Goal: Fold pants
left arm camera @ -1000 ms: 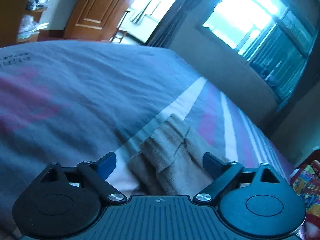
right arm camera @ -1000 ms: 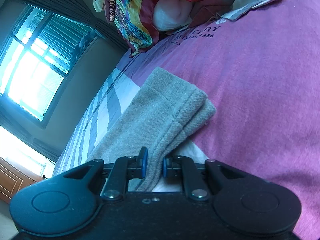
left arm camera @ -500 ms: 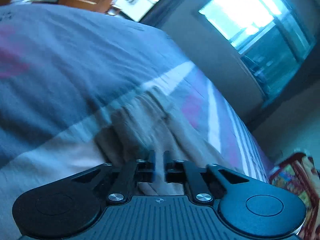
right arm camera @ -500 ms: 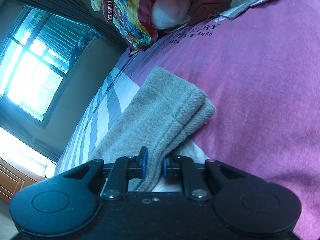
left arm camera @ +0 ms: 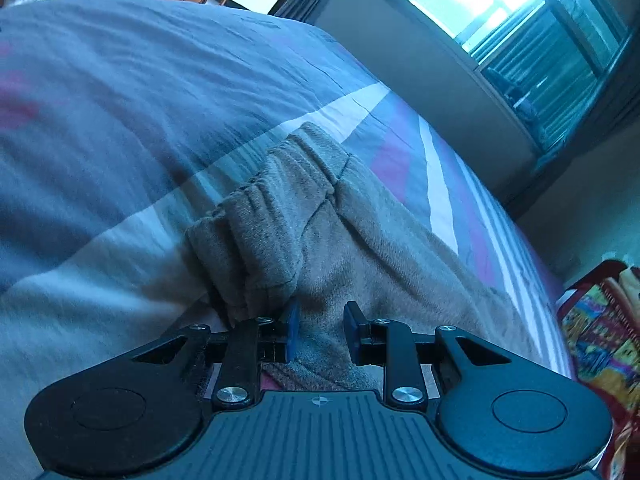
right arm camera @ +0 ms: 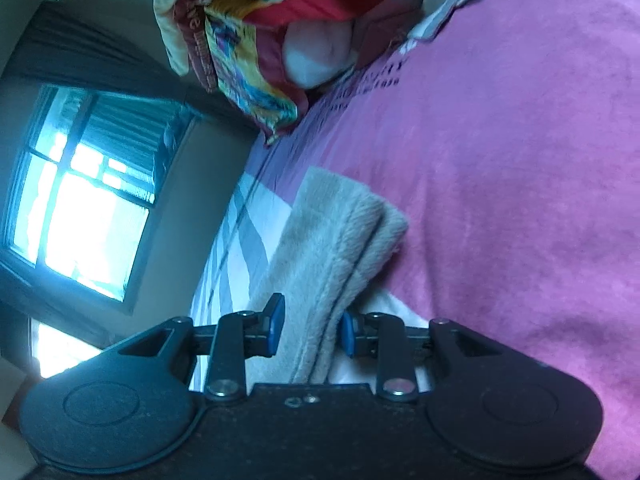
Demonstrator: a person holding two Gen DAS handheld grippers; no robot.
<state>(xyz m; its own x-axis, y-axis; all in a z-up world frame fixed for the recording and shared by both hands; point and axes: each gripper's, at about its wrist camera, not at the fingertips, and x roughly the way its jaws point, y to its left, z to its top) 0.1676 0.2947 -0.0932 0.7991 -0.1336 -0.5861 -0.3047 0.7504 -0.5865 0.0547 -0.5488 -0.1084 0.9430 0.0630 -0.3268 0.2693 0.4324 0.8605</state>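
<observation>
Your right gripper [right arm camera: 308, 330] has its blue-padded jaws parted, with the folded grey pants [right arm camera: 336, 248] running between them and the fabric not pinched. The pants lie on the bed cover [right arm camera: 500, 184] where its striped white-and-grey part meets the pink part. Toward the cover's far edge sits a colourful printed blanket [right arm camera: 248, 56], near the window [right arm camera: 80, 220].

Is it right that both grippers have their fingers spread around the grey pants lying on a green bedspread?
Not quite: the bedspread is pink, as the right wrist view shows. The rest holds: the left gripper and the right gripper each have their fingers spread around the grey pants.
</observation>
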